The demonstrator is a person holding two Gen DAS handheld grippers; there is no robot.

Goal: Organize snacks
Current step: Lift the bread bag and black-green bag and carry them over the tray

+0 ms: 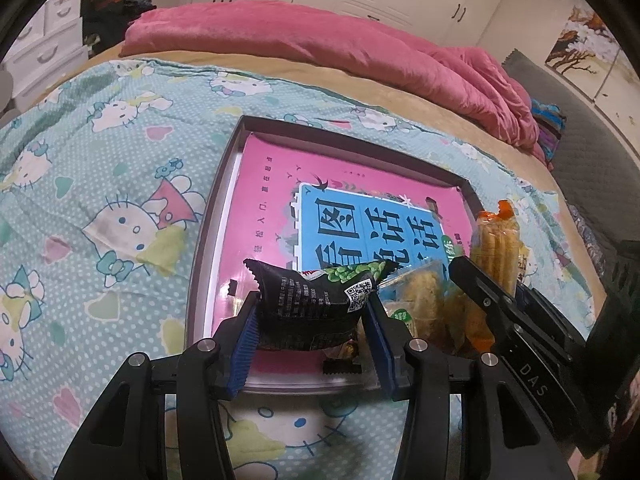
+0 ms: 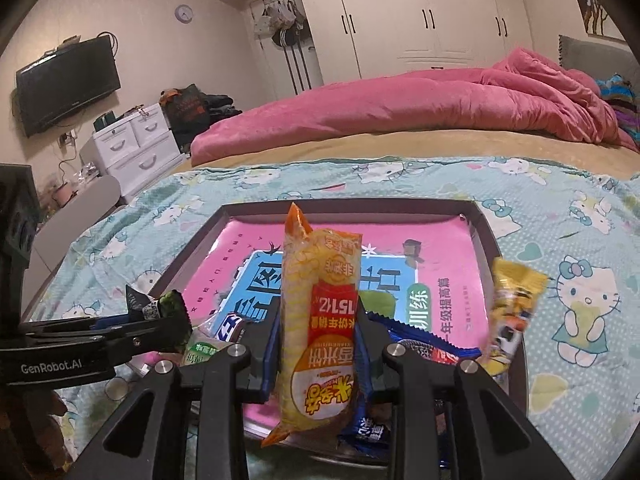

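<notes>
Two packets are in our grippers at once, both held above a shallow dark-rimmed tray point(image 2: 486, 236) that lies on a cartoon-cat bedspread point(image 1: 100, 184). Our left gripper point(image 1: 312, 320) pinches a puffy black snack bag point(image 1: 316, 304) across its width between blue ribbed pads. Our right gripper point(image 2: 316, 344) is clamped on a tall yellow-and-orange rice cracker pack point(image 2: 320, 320), which stands upright with its crimped top pointing away from us.

More snacks crowd the tray's near edge: a blue wrapper point(image 2: 420, 346) just right of the cracker pack, and a yellow packet point(image 2: 510, 320) leaning at the right rim.

To place these well, we judge it best to carry each packet past the near pile and lower it flat before letting go, one hand at a time, since the grippers sit close together.

Most of the tray's pink liner point(image 1: 272, 168) is bare toward the far side, so there is open room there. The raised rim could catch a low packet.
</notes>
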